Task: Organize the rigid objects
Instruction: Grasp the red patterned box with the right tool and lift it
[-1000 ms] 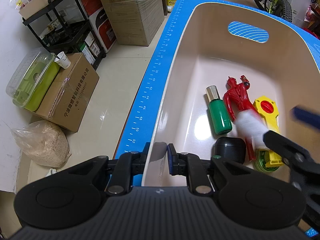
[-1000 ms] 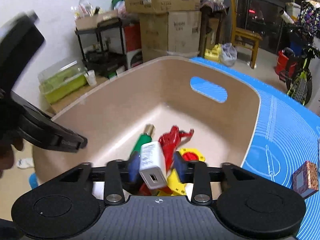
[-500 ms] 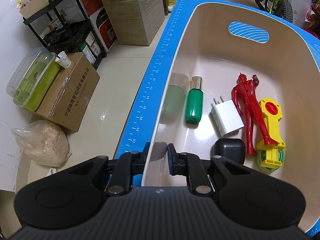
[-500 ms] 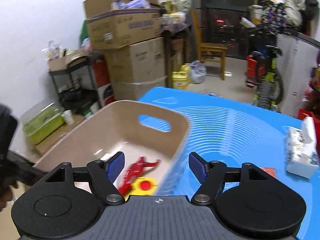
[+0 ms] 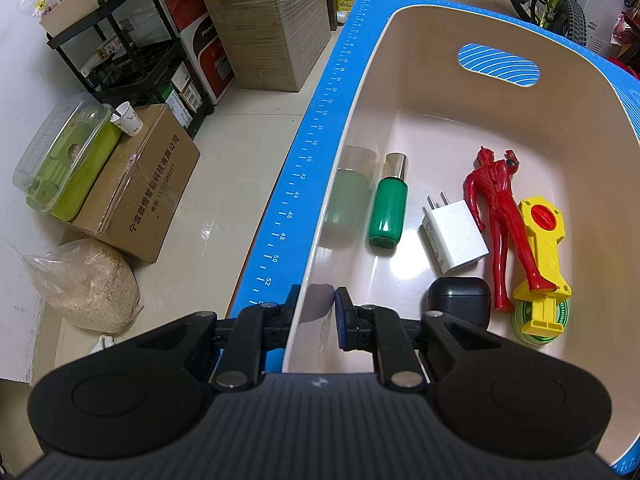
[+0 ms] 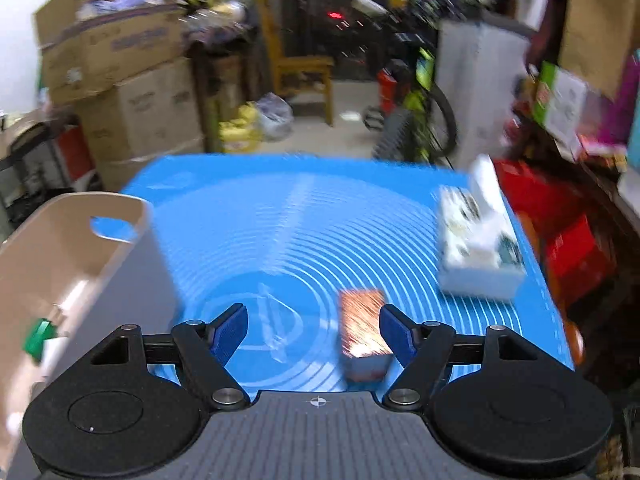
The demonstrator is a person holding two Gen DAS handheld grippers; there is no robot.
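My left gripper is shut on the near left wall of the beige bin. In the bin lie a green bottle, a white charger, a red figure, a yellow toy over a green disc, and a black case. My right gripper is open and empty above the blue mat. A small brown box stands on the mat just inside its right finger. The bin's corner shows at the left of the right wrist view.
A white tissue box sits on the mat's far right. Off the table's left edge are cardboard boxes, a black rack and a bag of grain. A chair and a bicycle stand beyond the table.
My right gripper let the white charger go into the bin, opened, and swung right over the mat to the brown box. The green bottle shifted left. My left gripper has not moved.
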